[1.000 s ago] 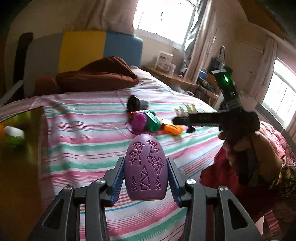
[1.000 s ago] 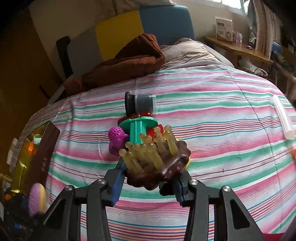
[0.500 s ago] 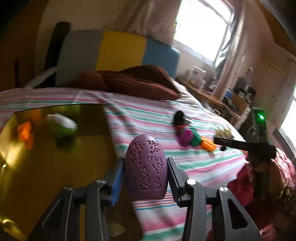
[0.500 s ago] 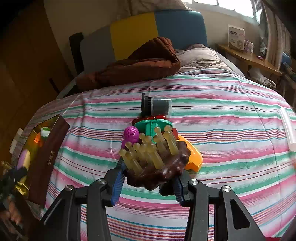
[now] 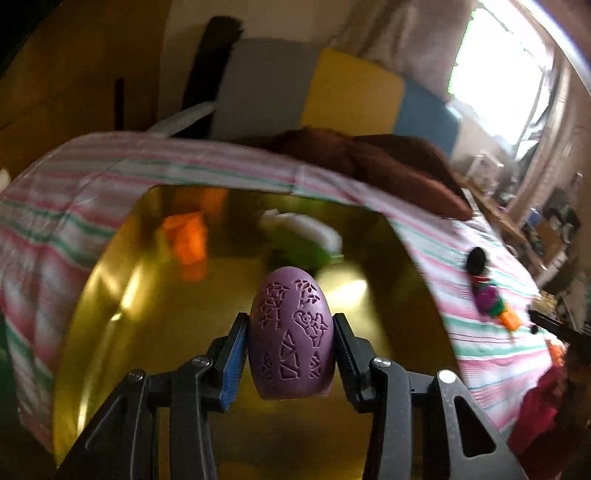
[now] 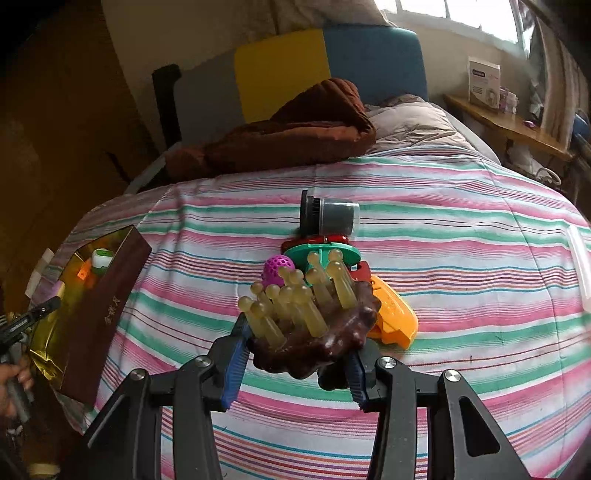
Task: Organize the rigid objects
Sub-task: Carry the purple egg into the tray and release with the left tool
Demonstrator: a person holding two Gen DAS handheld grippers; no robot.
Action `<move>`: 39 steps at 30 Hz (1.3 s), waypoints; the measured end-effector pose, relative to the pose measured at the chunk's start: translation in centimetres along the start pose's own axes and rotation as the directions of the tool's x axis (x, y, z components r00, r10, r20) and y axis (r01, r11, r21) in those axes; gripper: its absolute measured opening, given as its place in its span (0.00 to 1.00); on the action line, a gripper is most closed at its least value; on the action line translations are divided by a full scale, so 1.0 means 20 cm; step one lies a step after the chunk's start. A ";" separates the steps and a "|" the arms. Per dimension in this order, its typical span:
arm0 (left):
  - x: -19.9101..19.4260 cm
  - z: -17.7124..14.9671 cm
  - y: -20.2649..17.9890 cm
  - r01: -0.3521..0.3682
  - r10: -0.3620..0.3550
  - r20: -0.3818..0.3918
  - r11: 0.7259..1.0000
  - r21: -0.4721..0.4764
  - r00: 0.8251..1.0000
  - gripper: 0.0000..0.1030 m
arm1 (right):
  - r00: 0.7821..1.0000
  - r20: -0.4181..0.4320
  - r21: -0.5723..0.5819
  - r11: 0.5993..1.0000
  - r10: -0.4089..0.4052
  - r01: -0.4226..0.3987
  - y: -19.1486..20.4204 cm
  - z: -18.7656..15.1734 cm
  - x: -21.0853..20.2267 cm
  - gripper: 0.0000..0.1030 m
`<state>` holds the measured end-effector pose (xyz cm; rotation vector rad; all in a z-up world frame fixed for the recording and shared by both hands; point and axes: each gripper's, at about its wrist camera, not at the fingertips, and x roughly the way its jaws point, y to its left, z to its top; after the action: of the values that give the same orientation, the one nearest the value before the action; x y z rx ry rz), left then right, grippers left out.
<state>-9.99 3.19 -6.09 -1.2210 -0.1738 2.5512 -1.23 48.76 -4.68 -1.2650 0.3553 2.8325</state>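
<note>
Striped bedding [image 6: 443,258] filled the room while you swung your left tool [image 5: 290,345], clamped on the purple egg [image 5: 290,332], from the toy pile [image 6: 325,258] to above the gold box [image 5: 147,332]; release came next. Your right tool [image 6: 295,347] gripped the brown brush [image 6: 314,332].

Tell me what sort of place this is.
Most likely a bedroom in a home: a bed with a striped sheet and padded headboard, a rumpled brown blanket at its head, and a window above a cluttered wooden shelf.
</note>
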 end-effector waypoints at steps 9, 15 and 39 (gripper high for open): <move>0.07 0.03 0.18 -0.109 0.107 -0.047 0.993 -0.045 0.993 0.43 | 1.000 -0.010 -0.020 1.000 -0.009 0.009 0.02 0.00 0.01 0.45; 0.11 0.06 0.21 -0.186 0.181 -0.107 0.982 -0.041 0.978 0.43 | 1.000 -0.012 -0.018 1.000 -0.011 0.011 0.01 0.00 0.01 0.45; -0.16 -0.13 0.01 -0.098 0.099 0.107 0.995 -0.015 0.989 0.45 | 0.999 -0.041 -0.094 0.995 -0.025 0.021 0.10 -0.03 0.04 0.45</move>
<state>-6.08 1.91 -5.50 -1.1223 -0.1533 2.7061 -1.53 46.57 -5.27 -1.3374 0.2093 2.8379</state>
